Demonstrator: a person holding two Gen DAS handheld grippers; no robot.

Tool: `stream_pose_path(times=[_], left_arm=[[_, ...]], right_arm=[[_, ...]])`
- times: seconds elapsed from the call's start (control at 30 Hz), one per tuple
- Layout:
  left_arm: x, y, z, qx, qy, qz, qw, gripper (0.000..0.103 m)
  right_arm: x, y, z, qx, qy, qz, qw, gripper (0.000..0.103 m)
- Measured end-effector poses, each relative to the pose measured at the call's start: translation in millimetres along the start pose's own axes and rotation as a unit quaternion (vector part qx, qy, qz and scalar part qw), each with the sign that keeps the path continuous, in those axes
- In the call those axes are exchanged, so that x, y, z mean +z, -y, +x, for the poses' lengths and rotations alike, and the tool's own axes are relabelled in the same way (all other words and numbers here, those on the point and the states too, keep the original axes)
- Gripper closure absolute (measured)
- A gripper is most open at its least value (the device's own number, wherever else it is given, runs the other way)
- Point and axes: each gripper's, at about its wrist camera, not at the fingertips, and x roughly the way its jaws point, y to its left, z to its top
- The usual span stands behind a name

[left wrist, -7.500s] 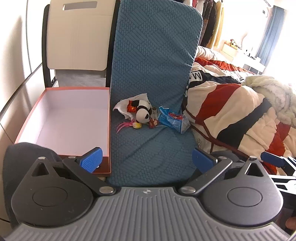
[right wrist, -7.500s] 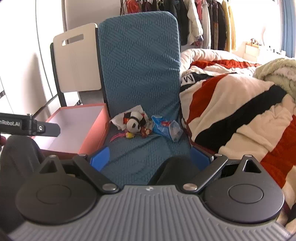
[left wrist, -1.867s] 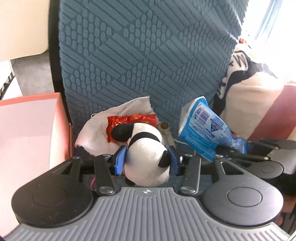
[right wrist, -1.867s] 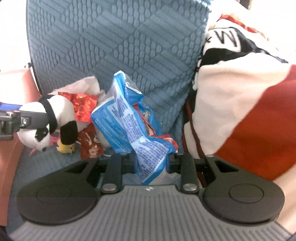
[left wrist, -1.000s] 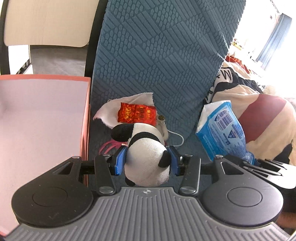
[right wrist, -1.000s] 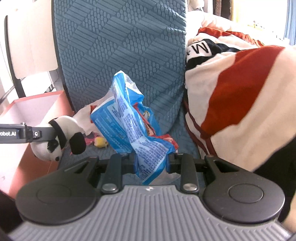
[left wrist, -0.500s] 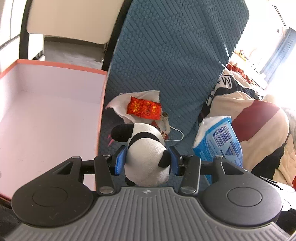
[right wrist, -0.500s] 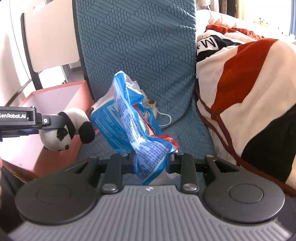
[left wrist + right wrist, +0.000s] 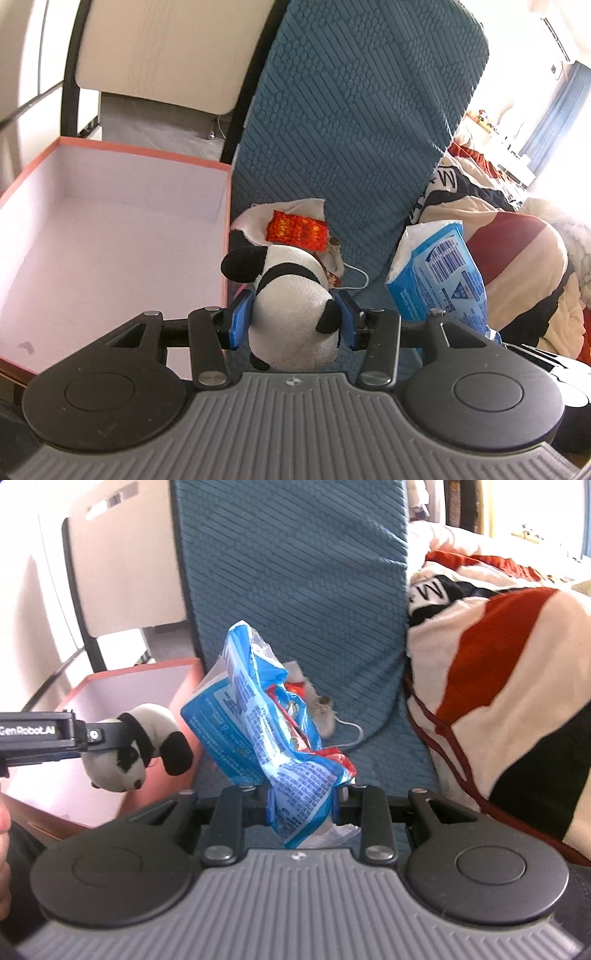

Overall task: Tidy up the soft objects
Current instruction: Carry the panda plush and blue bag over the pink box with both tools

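- Two items are held at once: the left gripper (image 9: pixel 291 319) is closed on a plush panda (image 9: pixel 291 299), its blue pads pressing the toy's flanks; the right gripper (image 9: pixel 301 801) is clamped on a crumpled blue packet (image 9: pixel 266 734).
- Panda: lifted clear of the seat, just right of the box's near wall and not yet over its interior.
- Packet: raised above the blue seat cushion (image 9: pixel 354 122), to the right of the panda.
- Box (image 9: pixel 103 236): orange-rimmed, pale inside, open; nothing lies in it, so no item has been stowed so far.
- Left on the seat: a white cloth (image 9: pixel 255 218) with a red wrapper (image 9: pixel 297 230) on it, and a small beige object with a thin cord (image 9: pixel 327 714) near the backrest.
- Progress, as a judgement: early. Both grasps are made; the carry to the box and both releases remain, then the seat leftovers.
- Striped blanket (image 9: pixel 498 686): heaped to the right, untouched.
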Motion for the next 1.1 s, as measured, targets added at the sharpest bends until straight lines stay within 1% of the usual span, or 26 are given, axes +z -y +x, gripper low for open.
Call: stream_pose_path(times=[0.13,0.23,0.3,0.53,0.77,0.97,1.1], left_arm=[[3.6,-8.8,-13.7,0.01,0.009,-0.001,0.9999,0.049],[6.7,-19.7,-26.8,0.017,0.017,-0.013,0.9996,0.049],[8.8,-28.8,-36.4,0.029,0.025,-0.019,0.9991,0.049],[14.9,-71.0,-63.0,0.069,0.032,-0.043,0.9962,0.049],[14.3,-113.5,-95.4,0.102,0.041,-0.067,0.9916,0.049],[14.4,-144.7,-104.5,0.124,0.044,-0.086,0.9876,0.049],[15.4,-167.6,-94.8,0.138,0.034,-0.105,0.9843,0.049]], right_arm=[[6.3,-16.1,-3.1,0.017,0.006,-0.009,1.0,0.072],[10.0,-30.5,-4.4,0.035,0.006,-0.019,0.999,0.072],[11.5,-42.6,-3.8,0.047,0.006,-0.03,0.998,0.072],[19.9,-90.6,-4.9,0.1,0.009,-0.066,0.993,0.072],[27.6,-134.6,-4.7,0.141,0.012,-0.093,0.986,0.072],[30.5,-165.0,17.6,0.16,-0.005,-0.109,0.981,0.072],[30.8,-181.1,46.2,0.166,-0.029,-0.122,0.978,0.072]])
